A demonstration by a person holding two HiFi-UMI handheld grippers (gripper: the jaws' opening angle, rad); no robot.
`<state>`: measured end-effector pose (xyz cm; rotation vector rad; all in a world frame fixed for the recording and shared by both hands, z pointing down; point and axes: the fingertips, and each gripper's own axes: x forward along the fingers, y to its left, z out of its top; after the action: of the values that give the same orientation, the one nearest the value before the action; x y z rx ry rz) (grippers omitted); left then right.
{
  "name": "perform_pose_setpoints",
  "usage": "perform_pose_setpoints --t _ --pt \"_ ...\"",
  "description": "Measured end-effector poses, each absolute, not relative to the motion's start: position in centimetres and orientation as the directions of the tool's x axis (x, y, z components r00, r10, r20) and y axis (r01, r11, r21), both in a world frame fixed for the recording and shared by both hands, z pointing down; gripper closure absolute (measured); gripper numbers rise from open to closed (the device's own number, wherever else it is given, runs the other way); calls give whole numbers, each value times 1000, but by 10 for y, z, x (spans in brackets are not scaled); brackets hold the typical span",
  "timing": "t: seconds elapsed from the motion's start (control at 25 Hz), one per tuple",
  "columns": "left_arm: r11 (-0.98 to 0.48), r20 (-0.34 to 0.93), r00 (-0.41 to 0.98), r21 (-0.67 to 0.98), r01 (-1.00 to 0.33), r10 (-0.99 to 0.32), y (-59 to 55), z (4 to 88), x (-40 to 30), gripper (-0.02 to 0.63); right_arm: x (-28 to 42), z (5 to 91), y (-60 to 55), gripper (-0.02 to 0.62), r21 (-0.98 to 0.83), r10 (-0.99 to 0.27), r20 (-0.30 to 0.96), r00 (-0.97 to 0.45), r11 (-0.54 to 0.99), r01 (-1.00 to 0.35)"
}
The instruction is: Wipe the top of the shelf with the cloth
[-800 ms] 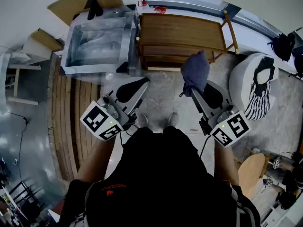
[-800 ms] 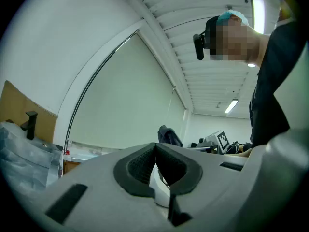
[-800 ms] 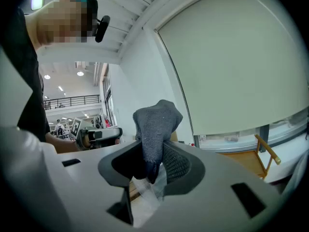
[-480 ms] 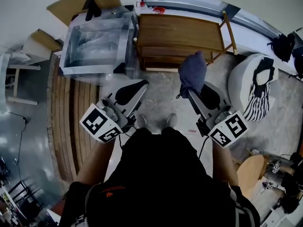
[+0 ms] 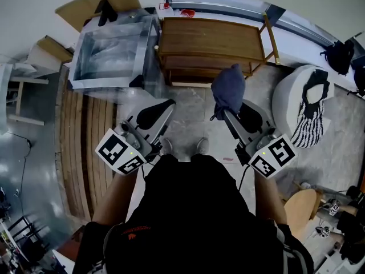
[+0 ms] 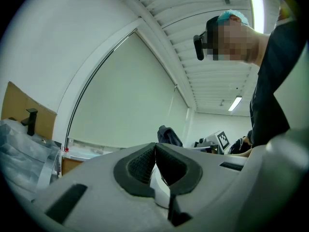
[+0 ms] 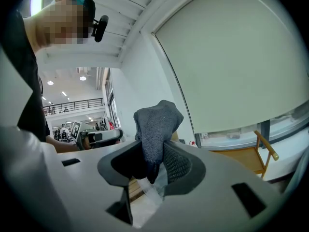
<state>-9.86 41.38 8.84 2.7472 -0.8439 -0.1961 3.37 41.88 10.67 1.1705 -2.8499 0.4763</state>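
Note:
A dark blue-grey cloth [image 5: 229,89] is pinched in my right gripper [image 5: 231,111], which is shut on it and held above the floor just in front of the wooden shelf [image 5: 211,37]. In the right gripper view the cloth [image 7: 155,127] sticks up from between the closed jaws. My left gripper [image 5: 159,108] hovers to the left at about the same height, shut with nothing in it; its pads [image 6: 145,164] meet in the left gripper view. The shelf top is bare wood with a raised rail on its right side.
A clear plastic bin [image 5: 114,51] stands left of the shelf. A white beanbag with a striped cloth [image 5: 305,101] sits to the right. A wooden slatted strip [image 5: 91,136] runs along the floor at left. My feet [image 5: 185,147] stand on stone tiles below the grippers.
Both grippers and the cloth have drifted slightly left and toward the shelf in the head view. Grips are unchanged.

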Motion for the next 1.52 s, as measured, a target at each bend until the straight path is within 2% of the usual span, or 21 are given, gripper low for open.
perform_pose_setpoints --t 0.56,0.96,1.52 --pt "-764 -42 790 290 -576 -611 432 99 -45 586 79 118 429 454 -273 -635 145 -759 712 -648" --pt "-717 -38 745 305 -626 -666 415 105 -49 586 79 122 410 454 -266 -608 154 -779 734 -625" --pt "-715 -22 749 318 -622 -662 352 121 -52 586 68 138 350 454 -284 -590 179 -787 735 -616"
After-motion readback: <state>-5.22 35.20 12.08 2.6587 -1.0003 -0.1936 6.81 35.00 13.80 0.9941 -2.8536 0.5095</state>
